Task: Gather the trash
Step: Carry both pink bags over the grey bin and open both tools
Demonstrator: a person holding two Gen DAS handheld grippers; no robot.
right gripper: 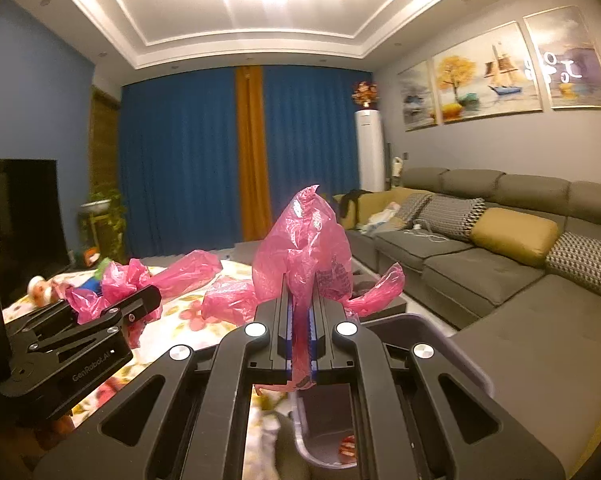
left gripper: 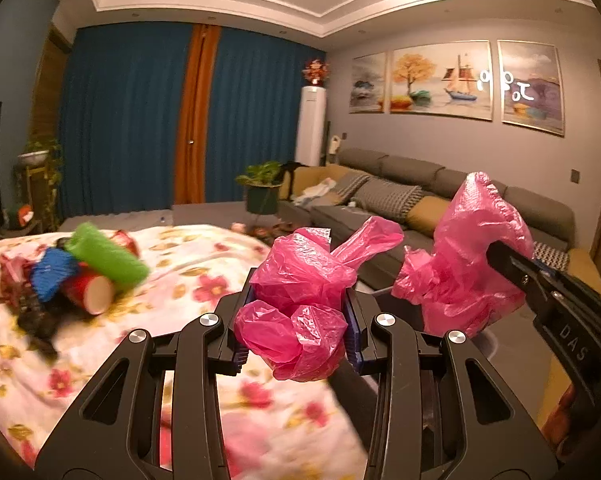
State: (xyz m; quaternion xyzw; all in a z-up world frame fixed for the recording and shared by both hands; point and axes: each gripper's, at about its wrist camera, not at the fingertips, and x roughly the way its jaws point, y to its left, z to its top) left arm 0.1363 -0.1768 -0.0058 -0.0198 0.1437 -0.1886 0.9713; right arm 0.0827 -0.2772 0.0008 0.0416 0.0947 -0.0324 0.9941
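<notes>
A pink plastic bag (left gripper: pixel 300 332) is stretched between both grippers above the edge of a table covered in a floral cloth (left gripper: pixel 204 272). My left gripper (left gripper: pixel 299 292) is shut on a crumpled bunch of the bag. My right gripper (right gripper: pixel 302 292) is shut on another part of the bag (right gripper: pixel 300 240), which stands up above its fingers. The right gripper (left gripper: pixel 496 252) shows at the right in the left wrist view. The left gripper (right gripper: pixel 152 296) shows at the left in the right wrist view. Trash lies on the cloth at the left: a green roll (left gripper: pixel 108 258), a red paper cup (left gripper: pixel 88 294) and a blue piece (left gripper: pixel 54 272).
A grey bin (right gripper: pixel 440 336) stands just below the right gripper, with something red inside. A long grey sofa (right gripper: pixel 500 280) with cushions runs along the right wall. A dark TV (right gripper: pixel 28 216) is at the left, and a potted plant (left gripper: pixel 262 192) is beyond the table.
</notes>
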